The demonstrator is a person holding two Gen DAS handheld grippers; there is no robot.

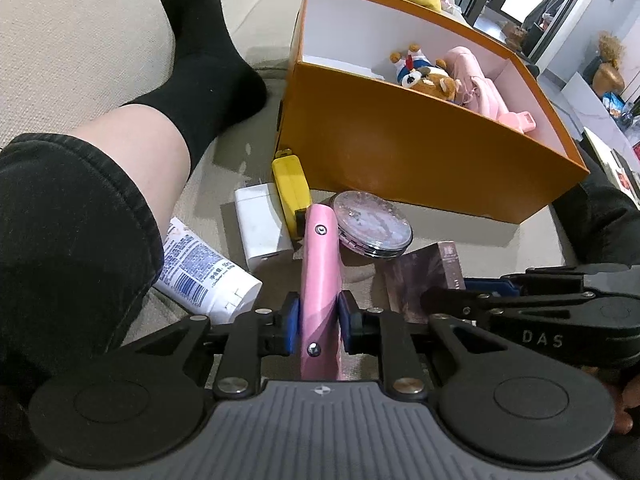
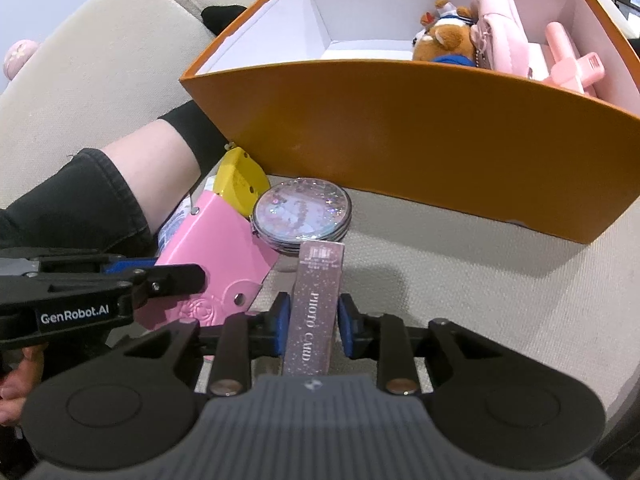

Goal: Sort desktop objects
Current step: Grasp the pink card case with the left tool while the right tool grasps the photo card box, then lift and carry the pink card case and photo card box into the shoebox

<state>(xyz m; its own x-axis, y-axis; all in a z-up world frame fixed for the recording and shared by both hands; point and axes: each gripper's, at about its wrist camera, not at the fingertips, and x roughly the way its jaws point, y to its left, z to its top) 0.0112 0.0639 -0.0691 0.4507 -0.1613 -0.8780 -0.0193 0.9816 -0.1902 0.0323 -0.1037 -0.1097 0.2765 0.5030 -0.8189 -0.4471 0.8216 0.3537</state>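
Left tongs (image 1: 318,322) pinch the flat pink snap-button wallet (image 1: 320,276) edge-on, right tongs (image 2: 310,326) clamp the stiff glittery photo-card box (image 2: 316,300); both sit just before the orange cardboard box (image 2: 400,152). Light, slick, rigid: mid-length grips look sound.

Both 2 wrist views look steeply down, close (side by side), sharing the orange box (image 1: 400,152).

"PHOTO CARD" runs in pale capitals down the glittery purple box (image 2: 316,312) standing between the pads of the right claw (image 2: 311,330). The left claw (image 2: 132,276), seen from the side, carries the brand "GenRobot.AI" in white. In the other view, the right claw's black body shows the letters "DAS". A white tube (image 1: 204,270) bears a barcode and fine print too small to read.
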